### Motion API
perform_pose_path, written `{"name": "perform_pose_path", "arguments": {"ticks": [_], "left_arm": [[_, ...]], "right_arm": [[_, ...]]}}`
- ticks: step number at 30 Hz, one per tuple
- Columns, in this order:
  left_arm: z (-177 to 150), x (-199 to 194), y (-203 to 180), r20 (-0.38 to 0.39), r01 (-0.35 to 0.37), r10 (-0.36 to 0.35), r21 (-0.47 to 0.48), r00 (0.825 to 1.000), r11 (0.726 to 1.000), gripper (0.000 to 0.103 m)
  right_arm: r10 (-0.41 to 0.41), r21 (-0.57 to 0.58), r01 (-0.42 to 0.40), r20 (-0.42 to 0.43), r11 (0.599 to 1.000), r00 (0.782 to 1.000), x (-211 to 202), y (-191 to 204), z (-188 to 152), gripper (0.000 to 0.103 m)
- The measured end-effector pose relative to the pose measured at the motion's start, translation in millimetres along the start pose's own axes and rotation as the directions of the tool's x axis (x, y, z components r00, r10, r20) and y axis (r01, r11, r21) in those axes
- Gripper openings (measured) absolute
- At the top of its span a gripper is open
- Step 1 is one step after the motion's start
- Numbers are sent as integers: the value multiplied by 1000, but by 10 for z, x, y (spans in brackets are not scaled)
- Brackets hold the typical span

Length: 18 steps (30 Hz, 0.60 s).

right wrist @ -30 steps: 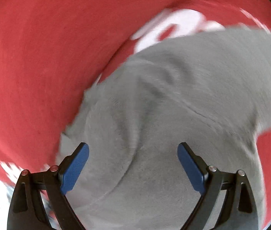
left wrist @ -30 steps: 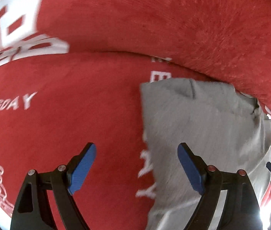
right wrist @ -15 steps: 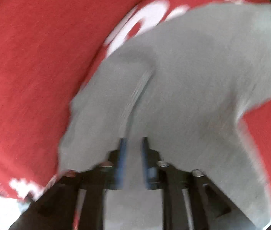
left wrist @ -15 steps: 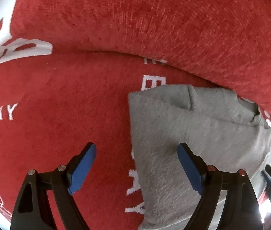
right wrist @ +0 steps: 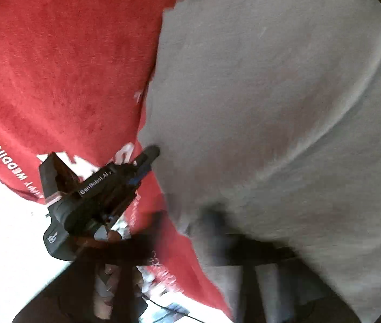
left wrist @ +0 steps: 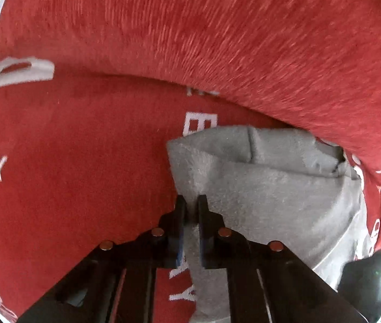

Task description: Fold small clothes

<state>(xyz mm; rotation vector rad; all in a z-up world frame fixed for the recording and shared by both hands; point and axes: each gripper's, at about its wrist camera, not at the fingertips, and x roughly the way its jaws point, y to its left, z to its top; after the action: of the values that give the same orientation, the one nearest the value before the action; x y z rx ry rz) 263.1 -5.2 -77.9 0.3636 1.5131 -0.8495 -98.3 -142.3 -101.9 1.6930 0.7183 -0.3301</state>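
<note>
Since half a second ago the left gripper (left wrist: 191, 210) has brought its two fingers together, and they now pinch the left edge of the grey garment (left wrist: 271, 196), where before they stood wide apart over it. Its black body reaches forward and low toward the garment, seen from the side in the right wrist view (right wrist: 150, 154) with the tips touching the cloth edge. Part of the person's hand (right wrist: 109, 235) shows behind that tool. The grey garment lies on the red blanket (left wrist: 82, 161), which carries white letters, and its far edge sits just below a raised red fold of the blanket. Near that far edge the garment is doubled over itself. The right gripper (right wrist: 212, 215) is blurred and dark at the near edge of the garment; I cannot tell if its fingers are together or apart. The garment fills most of the right wrist view, with long soft creases.
</note>
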Motion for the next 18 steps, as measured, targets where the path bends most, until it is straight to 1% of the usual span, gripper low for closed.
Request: {"name": "perform_pose_path", "arguments": {"ticks": [1,3,4,5,6,8,10,11,12,13,14,15,16,17,18], "left_arm": [[11,-25,16,3,-1,1,13,1000,1000,10],[21,-51,31,7,-14,14,42,1000,999,10],[36,-63,46,7,-21,21,51,1000,998,10],[55,-61,64,5,-31,31,56,1000,998,10],[68,-46,108,4,-42,42,55,999,998,10],[35,-34,187,13,-57,57,50,998,997,10],[21,-32,238,21,-66,65,45,998,997,10],[19,-46,253,24,-88,86,48,996,995,10],[12,-74,261,25,-102,100,53,995,993,10],[1,-112,262,28,-110,109,58,994,992,10],[-20,-177,257,37,-111,109,63,993,992,10],[-50,-252,246,52,-115,111,66,992,991,10],[-94,-350,223,76,-118,113,71,991,991,10],[-130,-355,134,86,-112,105,74,991,991,10],[-169,-401,96,93,-101,94,75,991,992,10]], "right_arm": [[0,-2,0,3,1000,1000,362,146,-113,6],[12,-20,-12,9,1000,1000,331,170,-188,6],[19,-14,-19,8,1000,1000,211,92,-247,6],[33,2,-33,-4,999,999,252,63,-296,6],[37,9,-36,-19,999,999,353,58,-416,6],[25,2,-25,-44,1000,999,463,54,-500,5],[-21,-31,19,-64,999,998,583,68,-557,5],[-46,-43,43,-76,998,996,614,78,-580,5],[-35,-39,31,-94,999,995,577,70,-589,9],[-35,-43,31,-108,999,994,494,73,-591,9],[-44,-63,37,-109,997,993,374,82,-584,10],[-68,-120,57,-89,991,994,141,110,-539,12],[-98,-165,88,-55,982,994,-46,128,-486,28],[-138,-202,135,-4,970,990,-243,146,-403,41],[-194,-220,209,88,953,977,-574,108,-265,62]]}}
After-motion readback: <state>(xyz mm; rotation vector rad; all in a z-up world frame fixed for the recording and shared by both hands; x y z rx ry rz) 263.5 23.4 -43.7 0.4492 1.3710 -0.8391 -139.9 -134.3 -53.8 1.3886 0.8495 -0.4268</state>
